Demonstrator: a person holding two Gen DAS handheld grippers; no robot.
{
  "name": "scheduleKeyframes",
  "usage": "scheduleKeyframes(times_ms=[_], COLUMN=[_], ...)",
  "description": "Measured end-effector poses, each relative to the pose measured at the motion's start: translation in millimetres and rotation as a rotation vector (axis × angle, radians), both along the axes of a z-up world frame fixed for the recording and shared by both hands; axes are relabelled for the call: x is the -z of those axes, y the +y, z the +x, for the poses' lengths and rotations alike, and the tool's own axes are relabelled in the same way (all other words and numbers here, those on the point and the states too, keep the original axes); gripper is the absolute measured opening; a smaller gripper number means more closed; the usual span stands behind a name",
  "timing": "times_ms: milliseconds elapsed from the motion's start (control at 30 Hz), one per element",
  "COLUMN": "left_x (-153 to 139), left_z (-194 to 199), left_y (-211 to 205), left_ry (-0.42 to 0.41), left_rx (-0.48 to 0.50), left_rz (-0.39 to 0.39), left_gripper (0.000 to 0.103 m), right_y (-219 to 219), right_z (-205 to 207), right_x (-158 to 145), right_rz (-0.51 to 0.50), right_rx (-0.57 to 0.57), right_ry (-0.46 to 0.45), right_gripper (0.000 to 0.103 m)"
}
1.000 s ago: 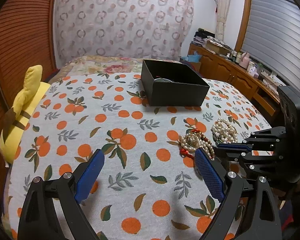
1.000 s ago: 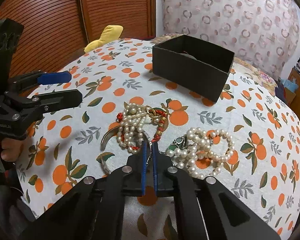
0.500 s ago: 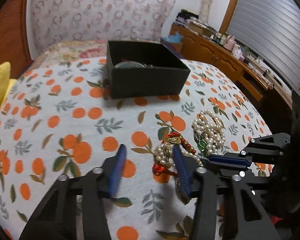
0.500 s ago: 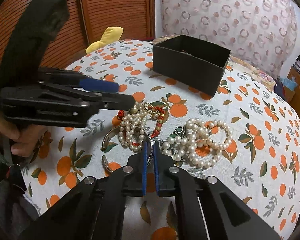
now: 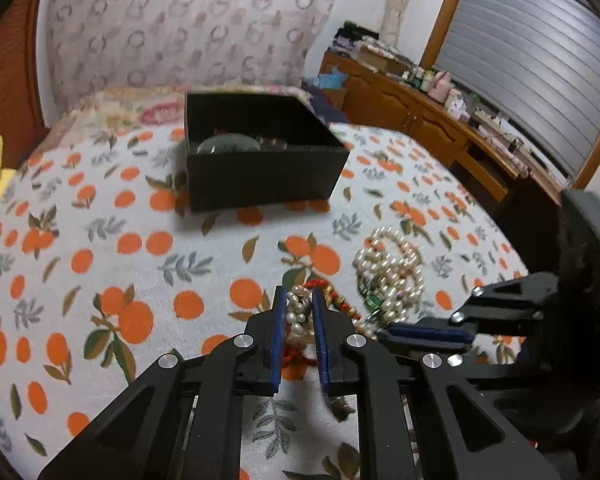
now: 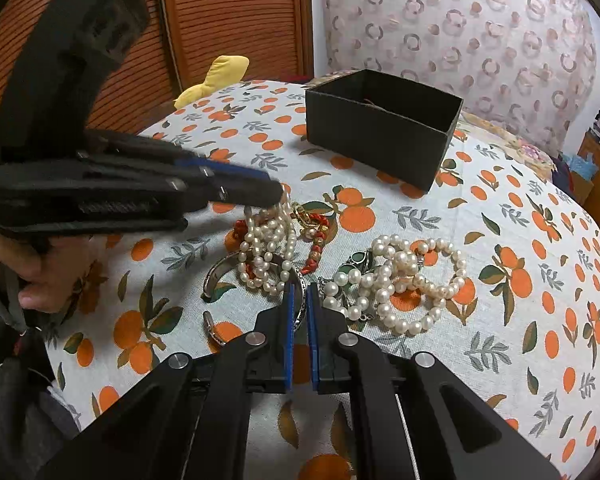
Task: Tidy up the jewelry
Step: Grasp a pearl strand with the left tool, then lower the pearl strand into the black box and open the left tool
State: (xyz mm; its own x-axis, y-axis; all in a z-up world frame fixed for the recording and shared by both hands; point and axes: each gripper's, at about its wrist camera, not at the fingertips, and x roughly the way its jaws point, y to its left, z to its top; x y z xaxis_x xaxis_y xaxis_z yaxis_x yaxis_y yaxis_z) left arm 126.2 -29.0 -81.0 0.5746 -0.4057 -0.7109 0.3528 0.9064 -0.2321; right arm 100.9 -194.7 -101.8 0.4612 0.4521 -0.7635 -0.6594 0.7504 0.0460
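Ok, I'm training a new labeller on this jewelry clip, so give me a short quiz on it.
1. True or false: the black box is empty.
2. The right tongs pinch: A) red beads, B) the silver bangle, C) a yellow cushion.
3. Which tongs have the small pearls between them?
Key: 1 false, items lie inside. 2 B. 3 the left tongs, whose jaws are closing on them.

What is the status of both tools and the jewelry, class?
Left tool closing on the pearl strand. Right tool shut on the silver bangle. Black box open, path clear.
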Motion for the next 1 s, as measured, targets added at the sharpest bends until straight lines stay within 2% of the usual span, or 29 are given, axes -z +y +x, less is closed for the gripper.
scheduleKeyframes(times_ms=[300,567,1000], left_x=[-43,-69,-96], left_z=[-15,-20,-12], left_y=[9,17,24], left_ry=[-0.104,-0.175,-0.237], left_rx=[-0.021,-0.055,-0.088], left_rz=[-0.050,-0.051,-0.037], left_gripper=[0.011,0.011,0.011], right_y=[1,2,-11], right_z=[0,-4,6], right_x=[1,-2,-36], right_rz=[0.003,0.000,0.046], right_rx=[0.002,-0.001,0.026], right_ry=[0.001,-0.029,-0.105], right_gripper=[0.009,0.005,0.005])
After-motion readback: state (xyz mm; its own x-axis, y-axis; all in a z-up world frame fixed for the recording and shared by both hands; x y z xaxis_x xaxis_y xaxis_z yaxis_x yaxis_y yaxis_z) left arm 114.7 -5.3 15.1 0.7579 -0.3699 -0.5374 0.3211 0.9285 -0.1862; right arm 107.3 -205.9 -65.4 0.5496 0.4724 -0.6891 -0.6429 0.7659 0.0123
